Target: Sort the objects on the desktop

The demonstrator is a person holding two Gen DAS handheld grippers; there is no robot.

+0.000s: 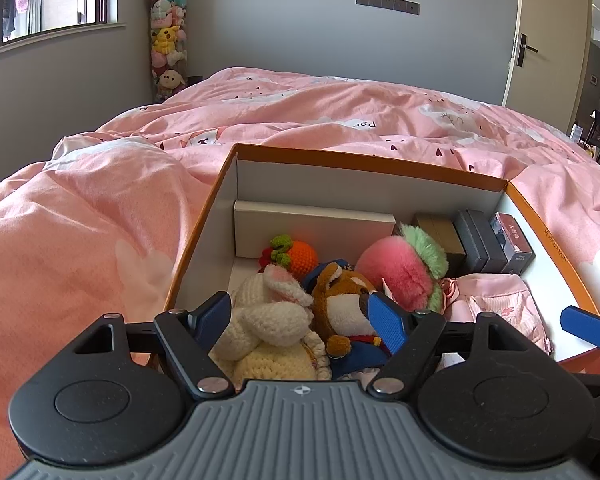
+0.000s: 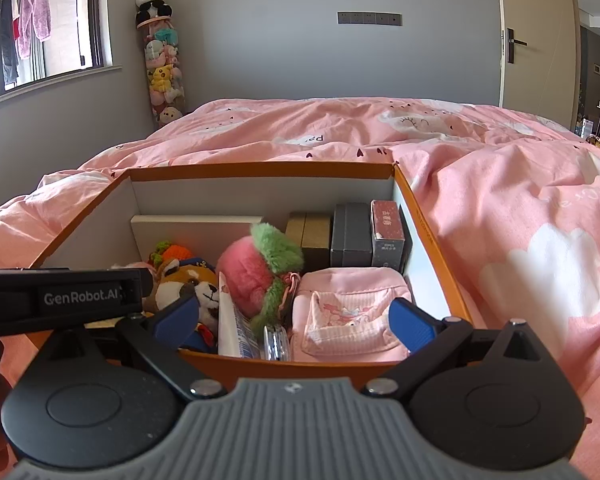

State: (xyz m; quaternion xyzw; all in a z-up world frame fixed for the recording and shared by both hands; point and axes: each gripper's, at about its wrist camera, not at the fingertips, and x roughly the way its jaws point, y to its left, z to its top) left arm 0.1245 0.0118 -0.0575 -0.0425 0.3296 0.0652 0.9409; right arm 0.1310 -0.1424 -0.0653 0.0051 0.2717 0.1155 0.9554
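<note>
An orange box [image 1: 360, 162] with white walls lies on the bed. It holds a cream crochet bunny [image 1: 268, 320], a brown plush animal [image 1: 342, 304], an orange crochet fruit [image 1: 300, 256], a pink-and-green fluffy peach [image 1: 400, 276], a pink pouch [image 1: 504, 304] and several small boxes [image 1: 480, 240]. My left gripper [image 1: 300, 318] is open at the box's near left corner, with the bunny and the brown plush between its fingers. My right gripper [image 2: 295, 320] is open over the near edge, above the pouch [image 2: 348, 312] and a white packet [image 2: 232, 328], holding nothing.
A rumpled pink duvet [image 1: 100, 220] surrounds the box on all sides. A flat white box [image 1: 312, 220] stands against the back wall inside. A tall clear tube of plush toys [image 1: 168, 40] stands in the far corner, and a door [image 1: 548, 32] is at the right.
</note>
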